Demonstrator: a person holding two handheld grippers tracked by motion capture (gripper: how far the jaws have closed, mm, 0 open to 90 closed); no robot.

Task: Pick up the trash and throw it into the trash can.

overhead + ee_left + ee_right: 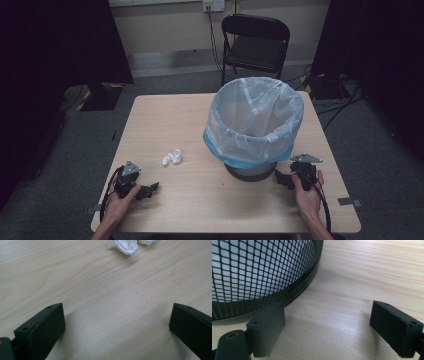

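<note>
From above, we see a black mesh wastebasket lined with a clear plastic bag (253, 125) on the pale wooden table (190, 200), crumpled white tissue (172, 157) to its left. Left gripper (117, 322): jaws wide apart, tissue ahead. Right gripper (329, 327): jaws spread beside the basket's base.

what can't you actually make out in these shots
- Inside of the bin: the high view looks through a cloudy bag liner, so any contents are unclear.
- Crumpled white paper: cut off by the top edge in the left gripper view; too small in the high view to tell if it is one piece or two.
- Bin's top: cut off in the right gripper view, which has just the mesh wall and base.
</note>
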